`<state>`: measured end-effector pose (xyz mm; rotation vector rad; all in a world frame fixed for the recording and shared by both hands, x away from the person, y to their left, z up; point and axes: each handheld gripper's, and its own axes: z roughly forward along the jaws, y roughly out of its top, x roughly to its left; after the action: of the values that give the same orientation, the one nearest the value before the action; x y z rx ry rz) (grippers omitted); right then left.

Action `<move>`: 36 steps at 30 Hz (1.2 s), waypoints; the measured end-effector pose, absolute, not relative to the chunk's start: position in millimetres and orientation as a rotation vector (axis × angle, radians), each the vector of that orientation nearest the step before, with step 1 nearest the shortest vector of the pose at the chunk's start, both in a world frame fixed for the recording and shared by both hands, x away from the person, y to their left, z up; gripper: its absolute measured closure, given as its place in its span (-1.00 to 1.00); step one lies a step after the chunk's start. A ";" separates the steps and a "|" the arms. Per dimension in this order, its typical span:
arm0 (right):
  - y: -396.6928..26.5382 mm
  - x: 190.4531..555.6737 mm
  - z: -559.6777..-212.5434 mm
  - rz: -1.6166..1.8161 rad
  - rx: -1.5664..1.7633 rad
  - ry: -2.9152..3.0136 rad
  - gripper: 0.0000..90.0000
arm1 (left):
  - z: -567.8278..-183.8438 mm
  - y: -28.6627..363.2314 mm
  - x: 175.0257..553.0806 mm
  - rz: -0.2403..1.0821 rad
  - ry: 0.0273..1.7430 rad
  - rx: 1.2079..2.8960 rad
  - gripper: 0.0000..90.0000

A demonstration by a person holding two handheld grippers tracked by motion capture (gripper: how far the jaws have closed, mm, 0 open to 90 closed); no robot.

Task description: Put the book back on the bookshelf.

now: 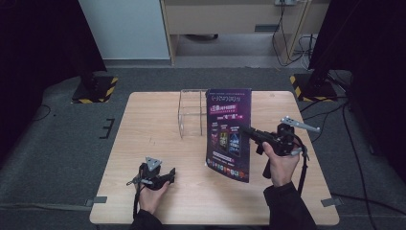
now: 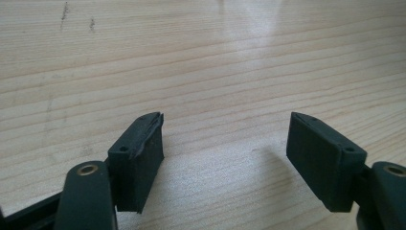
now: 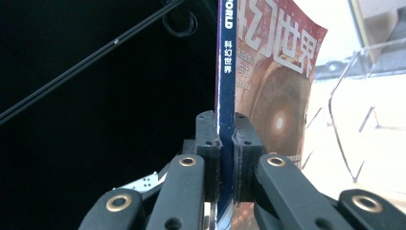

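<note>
The left tool [image 1: 168, 176] rests low on the tabletop [image 1: 143, 129], nearer the person than the magazine and off to its left, jaws spread wide with nothing between them; the left gripper view shows bare wood grain between the two black pads [image 2: 139, 158]. The right tool [image 1: 246, 129] is clamped tight on the spine edge of the magazine [image 1: 230, 132], which hangs upright above the tabletop, its lower corner lifted clear of the wood. In the right gripper view the spine [image 3: 226, 86] stands straight between the pads, cover to one side.

The step in hand looks like carrying the magazine to the clear acrylic rack [image 1: 191, 112] just behind it. To do this well, I would keep the spine vertical, line the lower edge up with one slot of the rack, and lower slowly so the loose pages do not fan or catch on a divider. The grip is narrow on a tall sheet, so a swing could twist it.

The rack's thin transparent walls are hard to trace, and the magazine covers its right part, so how many slots it has is unclear. The small print on the cover is too blurred to read.
</note>
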<state>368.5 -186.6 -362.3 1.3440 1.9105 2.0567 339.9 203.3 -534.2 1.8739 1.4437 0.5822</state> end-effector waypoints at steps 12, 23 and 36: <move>-203.0 373.0 -344.8 2.026 1.335 1.837 0.88 | -534.8 196.7 340.2 0.631 1.435 1.928 -0.46; -210.3 383.6 -333.9 1.978 1.327 1.771 0.88 | -533.9 208.4 341.7 0.676 1.476 1.911 -0.47; -215.2 402.5 -327.9 1.908 1.328 1.711 0.88 | -535.0 211.4 344.3 0.663 1.511 1.900 -0.58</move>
<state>402.5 -215.2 -327.9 1.3283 1.7106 1.9084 344.3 211.4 -535.0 1.9003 1.5108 0.6630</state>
